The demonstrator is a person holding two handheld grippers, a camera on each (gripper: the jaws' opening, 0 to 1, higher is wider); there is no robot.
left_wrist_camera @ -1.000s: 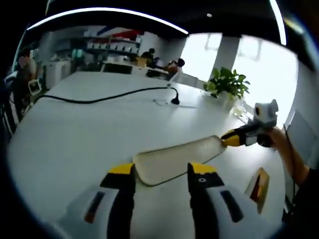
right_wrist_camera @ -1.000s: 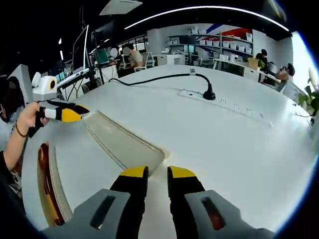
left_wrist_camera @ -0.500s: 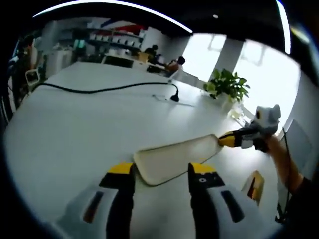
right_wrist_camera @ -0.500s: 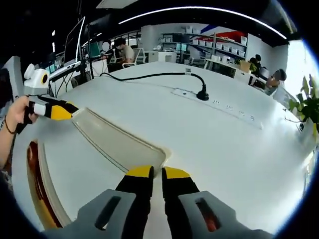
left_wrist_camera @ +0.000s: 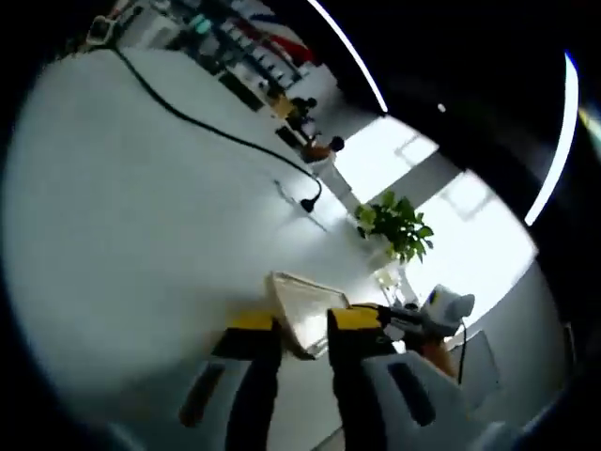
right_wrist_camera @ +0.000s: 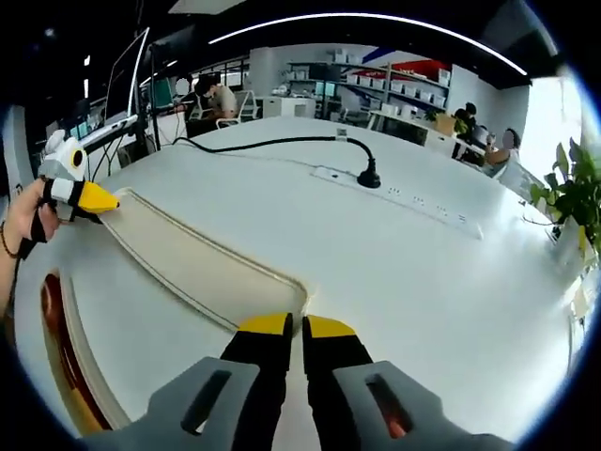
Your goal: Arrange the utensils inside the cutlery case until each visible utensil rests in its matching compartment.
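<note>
A long cream cutlery case (right_wrist_camera: 202,268) stretches over the white table (right_wrist_camera: 394,272) between both grippers. In the right gripper view, my right gripper (right_wrist_camera: 295,325) is shut on the case's near end, its yellow-tipped jaws almost touching. At the far end, the left gripper (right_wrist_camera: 94,198) pinches the case, with a hand (right_wrist_camera: 21,221) behind it. In the left gripper view, my left gripper (left_wrist_camera: 300,322) has its jaws close around a corner of the case (left_wrist_camera: 302,301). The right gripper (left_wrist_camera: 387,316) holds the other end there.
A reddish-brown and yellow item with a cream rim (right_wrist_camera: 68,349) lies at the table's near left edge. A black cable with its plug (right_wrist_camera: 364,175) and a power strip (right_wrist_camera: 418,202) cross the far table. A potted plant (left_wrist_camera: 395,222) stands beyond. People sit in the background.
The left gripper view has rolled and tilted sharply. The left jaws have closed from wide apart onto the case's end. The right jaws have narrowed on the near end.
</note>
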